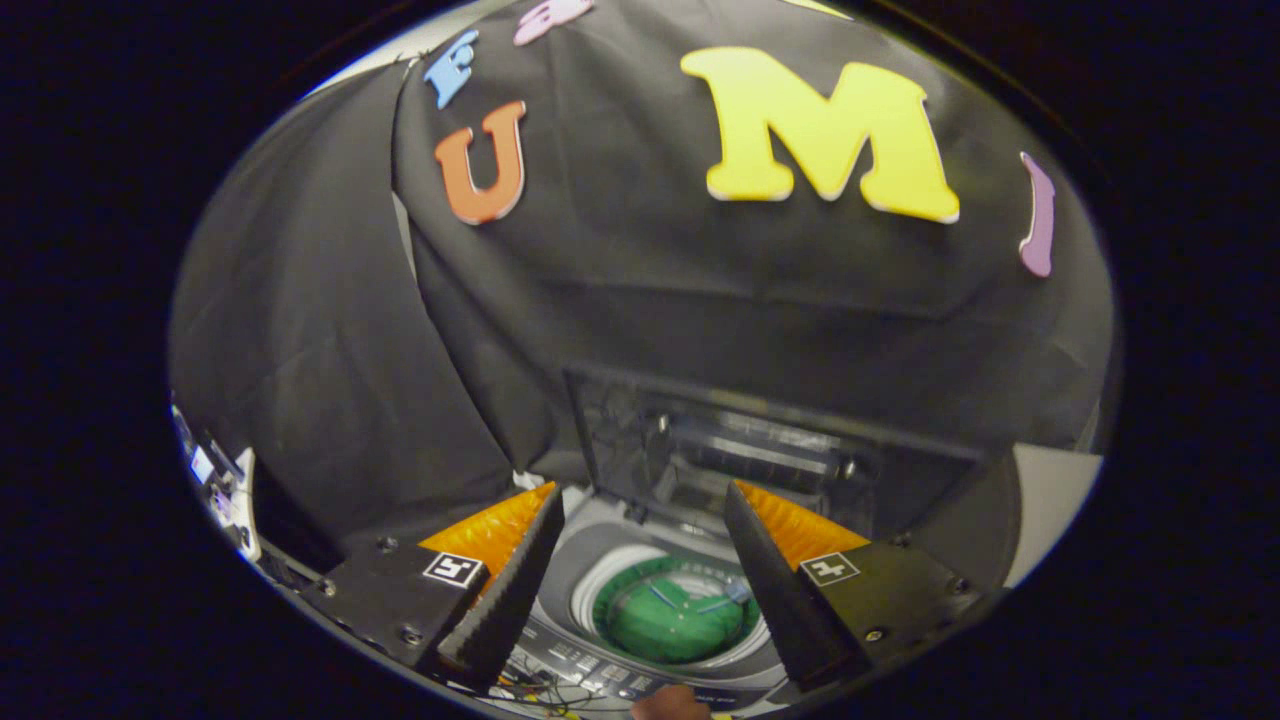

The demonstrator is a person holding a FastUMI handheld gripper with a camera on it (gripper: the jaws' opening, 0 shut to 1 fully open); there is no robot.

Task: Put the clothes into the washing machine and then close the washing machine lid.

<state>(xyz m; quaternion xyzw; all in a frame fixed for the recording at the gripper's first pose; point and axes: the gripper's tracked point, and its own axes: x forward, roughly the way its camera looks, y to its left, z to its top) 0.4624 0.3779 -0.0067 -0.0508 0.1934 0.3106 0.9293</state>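
Observation:
My gripper [645, 515] stands open, with nothing held between its fingers. Below and between the fingers is the top-loading washing machine [590, 545], its round tub open. A green garment [675, 625] lies inside the tub. The dark see-through lid [740, 450] stands raised upright at the back of the machine, just beyond the fingertips.
The machine's control panel [600, 675] with buttons runs along its near edge, with cables beside it. A fingertip of a person [672, 705] shows at the panel's near side. Black cloth hangs behind the lid and to the left. A pale surface [1050, 500] lies to the right.

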